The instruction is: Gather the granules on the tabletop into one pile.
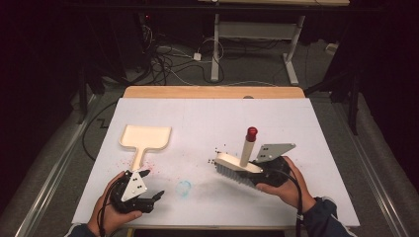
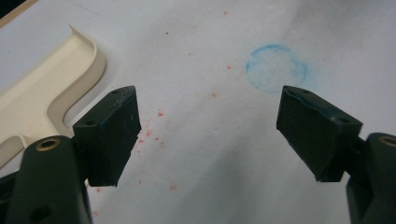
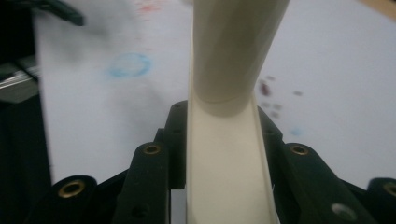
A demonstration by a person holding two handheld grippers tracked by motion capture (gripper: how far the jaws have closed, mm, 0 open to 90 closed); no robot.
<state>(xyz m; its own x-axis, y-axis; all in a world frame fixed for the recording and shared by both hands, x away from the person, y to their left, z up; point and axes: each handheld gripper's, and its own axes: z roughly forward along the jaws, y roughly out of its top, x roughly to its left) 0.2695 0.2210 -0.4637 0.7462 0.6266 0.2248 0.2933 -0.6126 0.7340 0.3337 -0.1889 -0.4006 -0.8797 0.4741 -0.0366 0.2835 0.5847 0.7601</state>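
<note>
A cream dustpan (image 1: 146, 138) lies flat on the white sheet at the left, its handle toward me. My left gripper (image 1: 153, 183) hovers just below that handle, open, with nothing between its jaws; in the left gripper view (image 2: 215, 135) the dustpan (image 2: 42, 88) sits off its left jaw. My right gripper (image 1: 257, 175) is shut on the cream back of a hand brush (image 1: 237, 165), dark bristles down and tilted, its red-capped handle (image 1: 251, 133) sticking up. In the right gripper view (image 3: 224, 135) the brush (image 3: 226, 177) is clamped between both jaws.
Small dark crumbs (image 1: 217, 150) lie just left of the brush. Faint red specks (image 1: 154, 165) dot the sheet near the dustpan handle, and a blue ring stain (image 1: 184, 187) marks the sheet between my hands. The table's wooden edge (image 1: 212, 92) runs along the back.
</note>
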